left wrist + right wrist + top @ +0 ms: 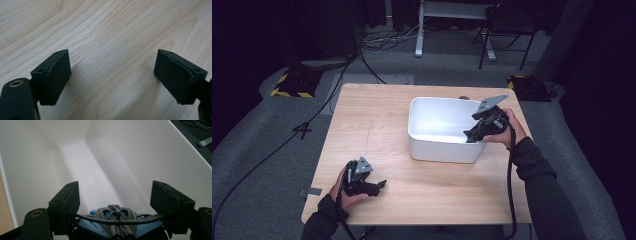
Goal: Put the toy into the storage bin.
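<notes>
Nearest the person, the left gripper (pixel 379 185) just sits on the wooden table (pixel 377 125), jaws wide apart with nothing between them. Further out, the right gripper (pixel 113 202) is clamped on a blue-and-black object (pixel 116 218), maybe a toy or headgear, hard to tell, and holds it inside the white tub (pixel 432 149). Looks like the drop-off step. Next move: open up so it settles on the tub floor.

Glossy smooth white plastic tub (pixel 439 150) on matt light-wood table (pixel 372 125).

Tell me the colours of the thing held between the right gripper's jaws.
Blue and black item, best seen in the right gripper view, over the white bin.
</notes>
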`<move>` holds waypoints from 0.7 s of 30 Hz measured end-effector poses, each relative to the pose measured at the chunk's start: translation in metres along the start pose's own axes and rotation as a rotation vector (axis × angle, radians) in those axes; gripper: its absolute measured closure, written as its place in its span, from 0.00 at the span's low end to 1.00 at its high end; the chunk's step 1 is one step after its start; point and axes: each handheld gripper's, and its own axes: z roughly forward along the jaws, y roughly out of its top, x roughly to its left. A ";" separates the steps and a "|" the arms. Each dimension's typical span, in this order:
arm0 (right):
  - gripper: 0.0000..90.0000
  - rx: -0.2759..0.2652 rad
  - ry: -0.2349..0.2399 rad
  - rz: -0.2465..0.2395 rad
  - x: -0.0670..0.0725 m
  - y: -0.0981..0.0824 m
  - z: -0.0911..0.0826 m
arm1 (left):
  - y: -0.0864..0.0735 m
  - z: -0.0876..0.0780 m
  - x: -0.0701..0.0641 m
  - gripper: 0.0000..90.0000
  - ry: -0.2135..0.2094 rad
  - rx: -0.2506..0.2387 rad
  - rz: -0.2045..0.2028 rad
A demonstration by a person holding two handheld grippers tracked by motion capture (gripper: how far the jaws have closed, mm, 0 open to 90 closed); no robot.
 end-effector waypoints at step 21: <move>0.27 0.098 0.035 0.002 0.003 -0.003 0.006 | 0.000 0.000 0.000 0.16 0.002 -0.002 -0.001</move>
